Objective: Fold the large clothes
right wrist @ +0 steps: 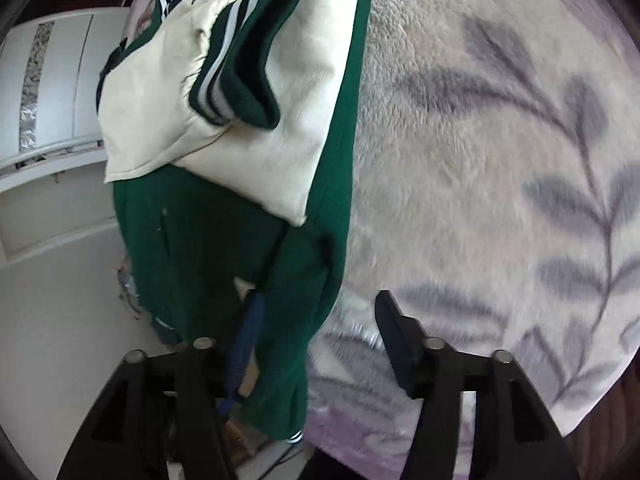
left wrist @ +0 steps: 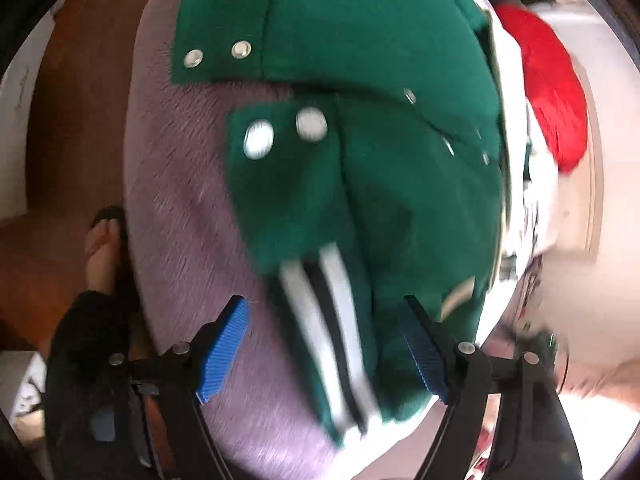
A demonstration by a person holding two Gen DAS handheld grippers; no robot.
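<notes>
A green varsity jacket (left wrist: pixel 360 60) with silver snaps and a striped hem lies on a lilac fleece blanket (left wrist: pixel 180 200). My left gripper (left wrist: pixel 326 344) is open just above the jacket's striped hem (left wrist: pixel 320 320), which lies between its blue pads. In the right wrist view the jacket (right wrist: pixel 192 240) shows a cream sleeve (right wrist: pixel 256 128) with a striped green cuff (right wrist: pixel 248 60) folded across it. My right gripper (right wrist: pixel 320 340) is open, with the jacket's green edge (right wrist: pixel 288 320) lying between the fingers, against the left one.
A red cloth (left wrist: pixel 552 92) lies beyond the jacket at the right. A person's foot in a sandal (left wrist: pixel 104 248) stands on the brown floor at the left. White furniture (right wrist: pixel 52 92) stands left of the bed. The leaf-patterned blanket (right wrist: pixel 500 160) spreads to the right.
</notes>
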